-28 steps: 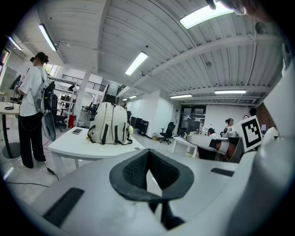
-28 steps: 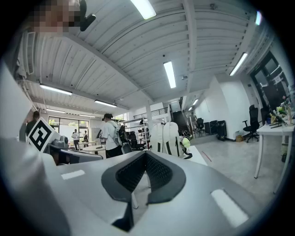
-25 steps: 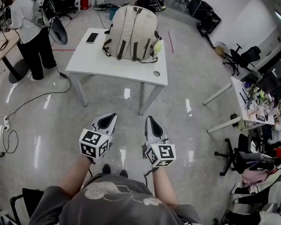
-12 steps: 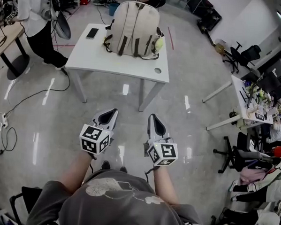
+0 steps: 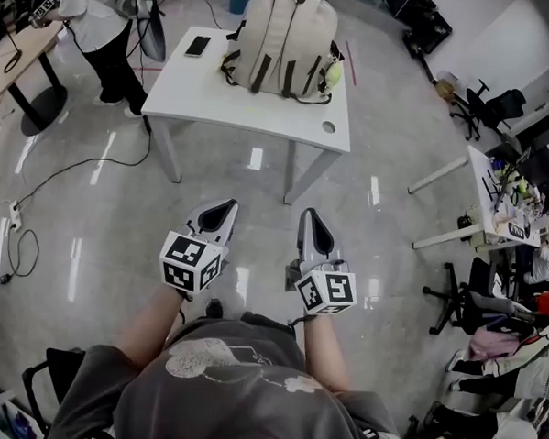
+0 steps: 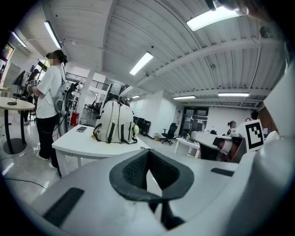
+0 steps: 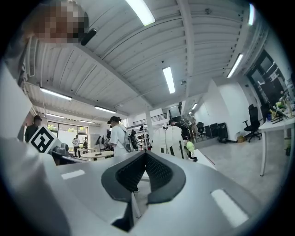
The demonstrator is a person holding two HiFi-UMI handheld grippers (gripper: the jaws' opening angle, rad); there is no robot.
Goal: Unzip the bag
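Both grippers are held low over the shiny floor, side by side and apart, with the bare forearms stretched forward from the grey shirt. The left gripper (image 5: 225, 207) is aimed towards 12 o'clock, tilted slightly to 1 o'clock. The right gripper (image 5: 307, 216) is aimed at 12 o'clock. A marker cube is seen at the rear end of each, next to the hand.

In the left gripper view, the jaws of the left gripper (image 6: 147, 154) are seen brought together at the tips, with nothing between them. The same is seen in the right gripper view: the right gripper (image 7: 145, 156) is closed and empty.

The bag (image 5: 286, 42), a beige backpack with dark straps, is stood upright at 12 o'clock on the white table (image 5: 253, 112), well apart from both grippers. A phone (image 5: 197, 46) is laid on the table at the bag's 9 o'clock. A yellow-green ball (image 5: 333, 75) is seen at its 3 o'clock side.
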